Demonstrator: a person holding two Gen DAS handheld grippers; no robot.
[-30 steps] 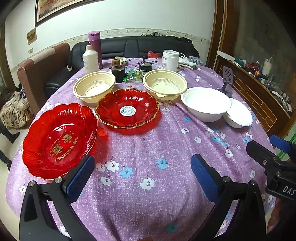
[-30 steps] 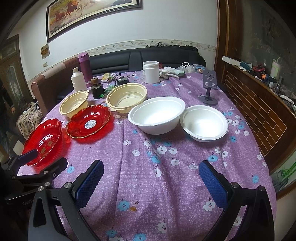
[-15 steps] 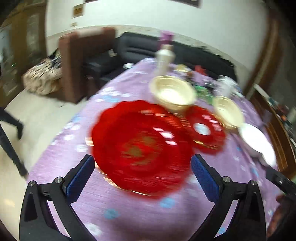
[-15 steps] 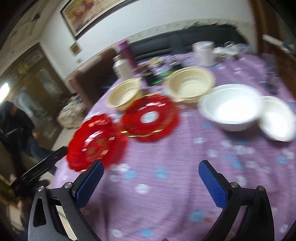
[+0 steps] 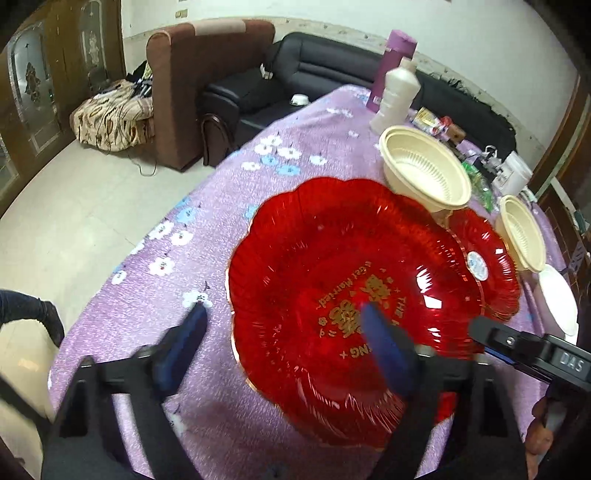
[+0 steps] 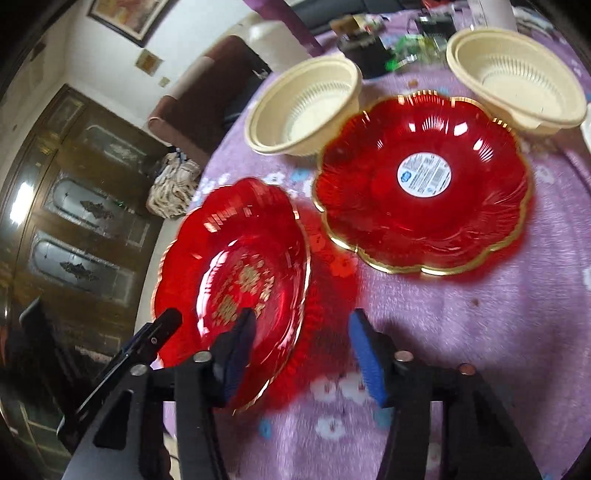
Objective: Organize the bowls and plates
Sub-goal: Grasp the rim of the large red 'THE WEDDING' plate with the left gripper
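The red plate with gold lettering [image 5: 332, 295] lies mouth up at the table's [image 5: 207, 206] near left edge, round, with no long axis. The left gripper [image 5: 284, 343] and the right gripper [image 6: 303, 354] each straddle its rim, jaws closing, pads not yet clamped. The second red plate [image 6: 424, 184] sits just right of it, before two cream bowls [image 6: 306, 107].

Place: a home, living-dining room.
Seating: black leather sofa [image 5: 325, 79] and brown armchair [image 5: 207, 70] just behind the bench [image 5: 221, 206].
Bench cover: purple cloth with flower print.
Walls: white, framed painting [image 6: 127, 14] hung high.
Doors: dark wood with patterned glass panels [image 6: 85, 240].
Floor: pale tile; a patterned blanket bundle [image 5: 110, 114] lies beside the armchair.
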